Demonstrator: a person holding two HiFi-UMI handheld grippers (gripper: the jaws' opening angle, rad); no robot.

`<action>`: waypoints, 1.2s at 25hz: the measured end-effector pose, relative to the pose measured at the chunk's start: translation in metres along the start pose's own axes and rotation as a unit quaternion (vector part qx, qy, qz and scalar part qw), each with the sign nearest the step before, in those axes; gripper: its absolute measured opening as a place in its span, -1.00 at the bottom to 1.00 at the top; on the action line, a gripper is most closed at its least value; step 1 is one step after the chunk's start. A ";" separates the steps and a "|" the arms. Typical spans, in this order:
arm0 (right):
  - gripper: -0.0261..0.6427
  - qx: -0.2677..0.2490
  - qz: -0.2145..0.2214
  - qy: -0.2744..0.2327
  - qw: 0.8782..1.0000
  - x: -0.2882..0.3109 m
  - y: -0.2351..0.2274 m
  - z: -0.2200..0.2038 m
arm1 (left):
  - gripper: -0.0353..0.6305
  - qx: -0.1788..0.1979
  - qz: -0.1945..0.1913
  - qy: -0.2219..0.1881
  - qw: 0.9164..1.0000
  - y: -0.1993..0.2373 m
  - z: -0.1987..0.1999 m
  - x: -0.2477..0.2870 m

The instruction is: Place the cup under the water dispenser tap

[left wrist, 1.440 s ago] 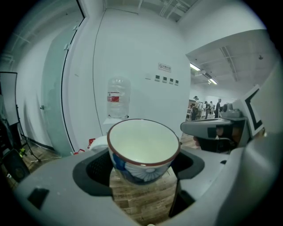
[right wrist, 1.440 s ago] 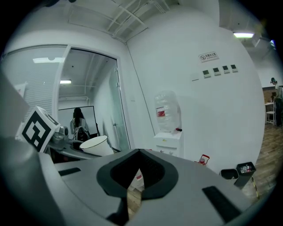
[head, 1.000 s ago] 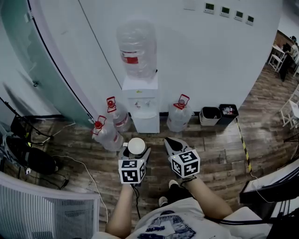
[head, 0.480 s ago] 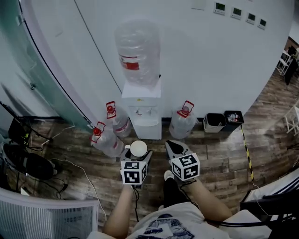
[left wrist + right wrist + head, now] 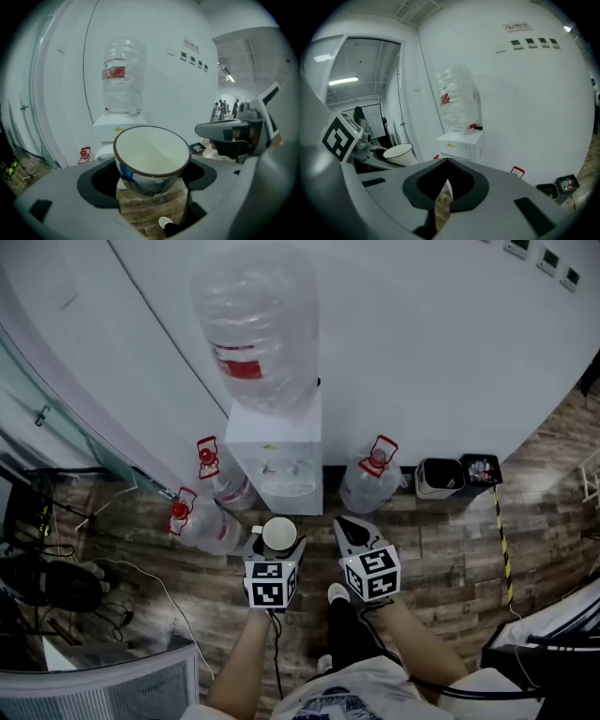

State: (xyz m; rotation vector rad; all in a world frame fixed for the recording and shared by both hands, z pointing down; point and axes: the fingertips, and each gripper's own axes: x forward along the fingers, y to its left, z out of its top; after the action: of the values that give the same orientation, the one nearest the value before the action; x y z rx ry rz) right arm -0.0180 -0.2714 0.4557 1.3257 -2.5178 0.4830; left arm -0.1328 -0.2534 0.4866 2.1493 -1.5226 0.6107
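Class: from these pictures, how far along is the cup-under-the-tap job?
Done: the cup is picked up, gripped upright in the left hand-held gripper. In hand: it is held facing the water dispenser. Left: setting it under a tap; it hangs short of them, over the floor.

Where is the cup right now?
In the head view, the cup is held in the left gripper, just in front of the water dispenser, not under its tap yet.

Glossy, smooth glazed ceramic is seen on the cup. The left tool is moulded in matt grey plastic. The water bottle is clear, crinkled plastic, the dispenser smooth white plastic. The floor is laid in rough-grained wood planks.
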 end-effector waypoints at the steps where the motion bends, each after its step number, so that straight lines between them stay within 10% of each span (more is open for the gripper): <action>1: -0.86 0.001 0.000 0.004 1.000 0.013 -0.008 -0.002 | 0.40 -0.001 0.000 0.003 1.000 0.005 0.000 0.015; 30: -0.86 0.024 0.016 0.056 0.998 0.255 -0.116 -0.179 | 0.40 -0.028 0.030 0.048 0.998 0.107 -0.115 0.309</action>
State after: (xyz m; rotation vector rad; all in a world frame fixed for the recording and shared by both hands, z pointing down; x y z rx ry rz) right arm -0.0502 -0.4509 0.7335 1.2413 -2.4533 0.6114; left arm -0.1539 -0.4528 0.7686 2.0103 -1.5403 0.6737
